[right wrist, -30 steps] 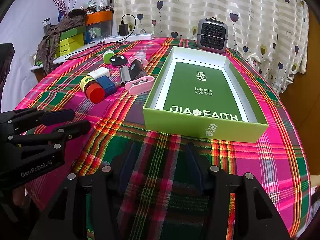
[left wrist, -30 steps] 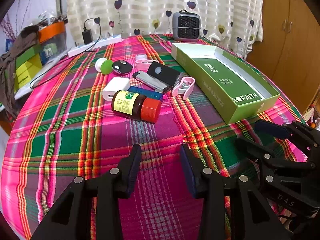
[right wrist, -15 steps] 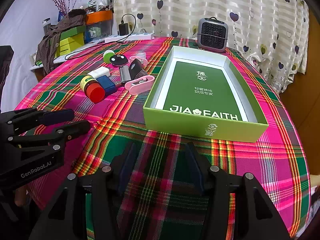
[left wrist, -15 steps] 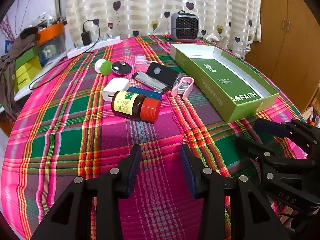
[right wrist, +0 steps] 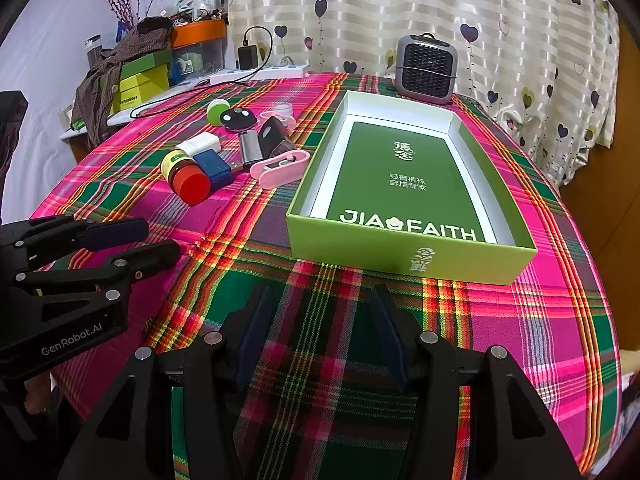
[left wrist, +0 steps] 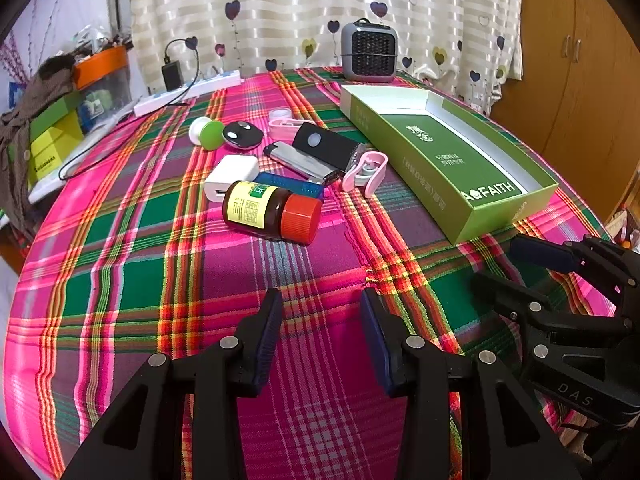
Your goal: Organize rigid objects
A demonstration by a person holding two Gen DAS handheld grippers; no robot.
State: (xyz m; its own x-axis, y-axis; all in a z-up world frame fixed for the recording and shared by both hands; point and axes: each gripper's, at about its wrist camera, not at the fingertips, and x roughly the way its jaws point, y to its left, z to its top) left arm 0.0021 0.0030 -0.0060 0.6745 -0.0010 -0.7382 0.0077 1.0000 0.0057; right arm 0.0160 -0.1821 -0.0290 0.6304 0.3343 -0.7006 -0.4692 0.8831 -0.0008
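Observation:
A cluster of small objects lies mid-table: a brown bottle with a red cap point(left wrist: 272, 211) point(right wrist: 186, 172), a white charger point(left wrist: 230, 176), a blue case point(left wrist: 294, 189), a silver lighter point(left wrist: 298, 162), a black device point(left wrist: 326, 146), a pink clip point(left wrist: 366, 172) point(right wrist: 280, 168), a black fob point(left wrist: 242, 135) and a green-white ball point(left wrist: 208, 133). An open, empty green box point(left wrist: 476, 204) point(right wrist: 400, 256) lies to their right. My left gripper point(left wrist: 318, 304) is open and empty, short of the bottle. My right gripper point(right wrist: 318, 300) is open and empty in front of the box.
A grey mini heater point(left wrist: 369, 56) stands at the back edge behind the box. A white power strip with a charger point(left wrist: 188, 86) lies back left. Boxes and clutter point(right wrist: 140, 80) sit on a side shelf to the left. A plaid cloth point(left wrist: 160, 280) covers the round table.
The views have shifted only slightly. Both grippers stay open and hover in about the same place; no object has moved.

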